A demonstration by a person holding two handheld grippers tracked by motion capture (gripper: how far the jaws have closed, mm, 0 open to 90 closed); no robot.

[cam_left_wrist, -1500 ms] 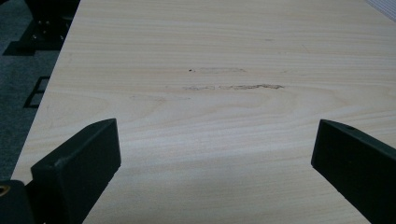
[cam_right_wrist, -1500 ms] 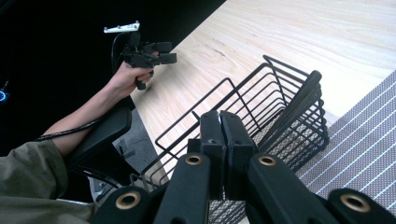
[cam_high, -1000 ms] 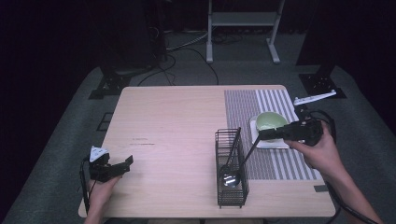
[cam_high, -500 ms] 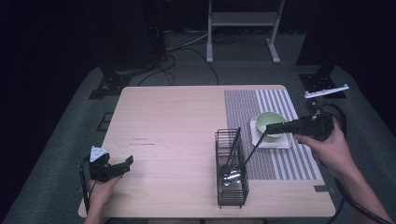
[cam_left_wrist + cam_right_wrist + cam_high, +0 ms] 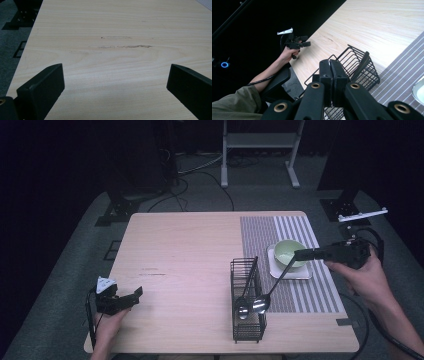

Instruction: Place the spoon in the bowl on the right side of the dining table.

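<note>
My right gripper (image 5: 300, 254) is shut on the dark handle of a metal spoon (image 5: 261, 304), which slants down to the left. The spoon's bowl hangs at the right wall of a black wire basket (image 5: 248, 320); I cannot tell whether it is inside. A second spoon (image 5: 243, 310) stands in the basket. In the right gripper view the jaws (image 5: 332, 72) are pressed together above the basket (image 5: 362, 72). My left gripper (image 5: 131, 296) rests open on the table's front left, with bare wood between its fingers (image 5: 42, 87).
A green bowl (image 5: 289, 251) sits on a white square plate (image 5: 292, 272) on a striped placemat (image 5: 260, 235), just behind the right gripper. The left hand and its gripper (image 5: 299, 44) show far off. Cables and stand legs lie on the floor beyond the wooden table (image 5: 185, 250).
My right hand has drawn back to the right and slightly up, carrying the spoon with it; the spoon's bowl has shifted from the basket's middle to its right side. The left gripper has stayed put.
</note>
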